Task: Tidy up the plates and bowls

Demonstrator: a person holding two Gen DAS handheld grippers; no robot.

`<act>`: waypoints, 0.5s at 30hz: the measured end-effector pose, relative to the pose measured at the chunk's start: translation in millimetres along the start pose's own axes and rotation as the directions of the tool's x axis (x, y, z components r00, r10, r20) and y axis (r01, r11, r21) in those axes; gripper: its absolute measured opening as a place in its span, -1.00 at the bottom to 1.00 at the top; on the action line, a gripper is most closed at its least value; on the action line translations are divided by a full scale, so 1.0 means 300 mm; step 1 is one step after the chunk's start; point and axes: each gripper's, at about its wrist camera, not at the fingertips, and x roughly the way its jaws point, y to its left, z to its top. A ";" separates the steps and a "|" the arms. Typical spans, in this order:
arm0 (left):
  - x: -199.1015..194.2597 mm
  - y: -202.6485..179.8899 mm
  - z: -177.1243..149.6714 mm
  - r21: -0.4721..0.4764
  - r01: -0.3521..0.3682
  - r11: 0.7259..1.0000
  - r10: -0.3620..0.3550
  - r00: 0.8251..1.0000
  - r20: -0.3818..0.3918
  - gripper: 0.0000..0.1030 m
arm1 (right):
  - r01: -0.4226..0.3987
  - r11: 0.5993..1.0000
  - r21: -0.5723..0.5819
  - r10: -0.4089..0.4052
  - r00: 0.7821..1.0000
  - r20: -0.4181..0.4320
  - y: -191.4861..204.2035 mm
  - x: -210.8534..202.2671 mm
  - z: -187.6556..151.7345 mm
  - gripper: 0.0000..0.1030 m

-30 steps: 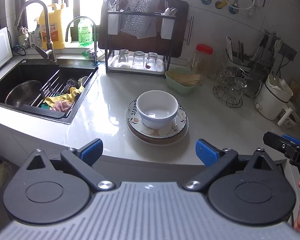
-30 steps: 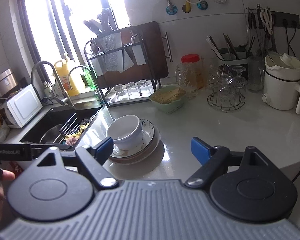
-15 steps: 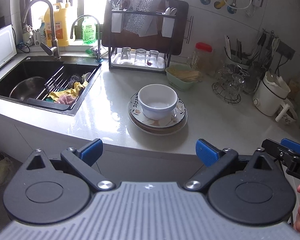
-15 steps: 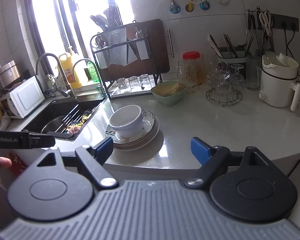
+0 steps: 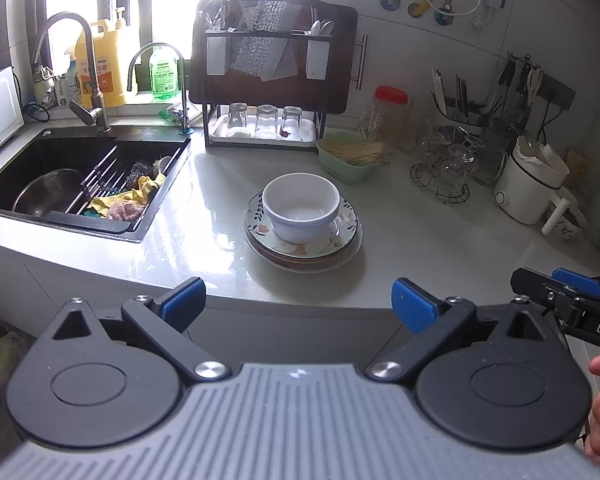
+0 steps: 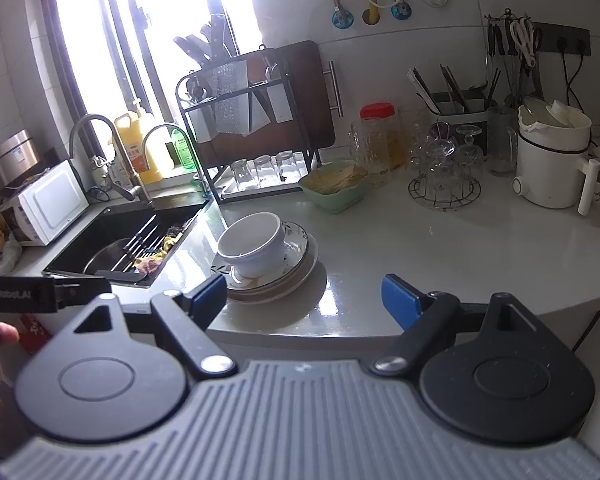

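Here, both grippers' jaws wide, empty, short of the bowl (image 5: pixel 300 207).

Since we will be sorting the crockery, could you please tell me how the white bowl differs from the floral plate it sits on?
The white bowl is plain and deep with tall walls; the floral plate is shallow and painted with leaves and flowers. The bowl is narrower, the plate wider, its rim showing all around. The bowl sits on top, while the plate lies on a brownish plate beneath. Both are round, upright and look empty.
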 end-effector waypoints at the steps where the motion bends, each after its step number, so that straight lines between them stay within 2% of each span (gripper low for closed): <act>1: -0.001 0.001 0.000 -0.002 -0.002 1.000 0.002 1.000 0.001 0.96 | 0.002 1.000 -0.001 -0.002 1.000 0.002 0.003 -0.002 0.000 0.67; 15: -0.007 0.007 -0.025 0.001 -0.002 1.000 0.002 1.000 -0.010 0.96 | -0.012 1.000 -0.025 0.011 0.999 -0.031 0.032 0.007 -0.022 0.67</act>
